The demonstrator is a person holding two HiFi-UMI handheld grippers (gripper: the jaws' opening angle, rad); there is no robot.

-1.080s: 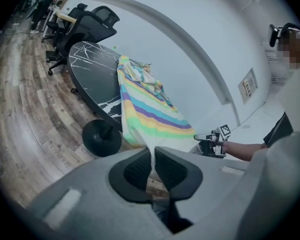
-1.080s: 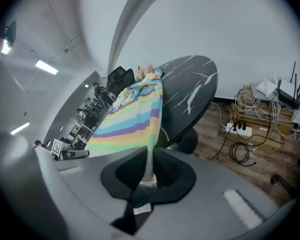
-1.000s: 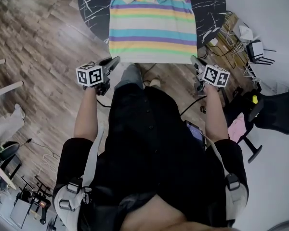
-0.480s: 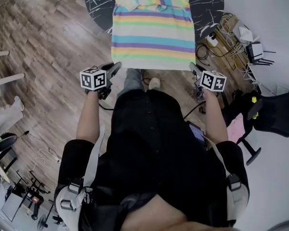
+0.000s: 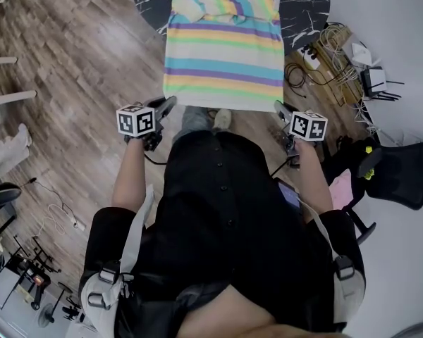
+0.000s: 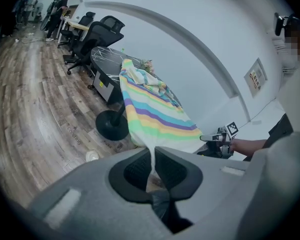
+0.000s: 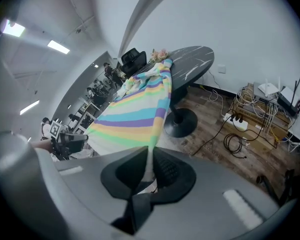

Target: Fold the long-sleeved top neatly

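Head view shows the striped top [image 5: 224,48] stretched ahead of the jaws, sleeves apparently folded in. The left gripper [image 5: 170,103] and right gripper [image 5: 278,106] each clamp a hem corner, and the body fold seems left to do.

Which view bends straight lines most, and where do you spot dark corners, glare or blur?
Head view: evenly lit, fairly sharp, only mild bending around the striped top. Left gripper view: strong fisheye, black corners, a mosaic patch at upper right. Right gripper view: equally strong fisheye, black corners, ceiling lights bright at upper left.
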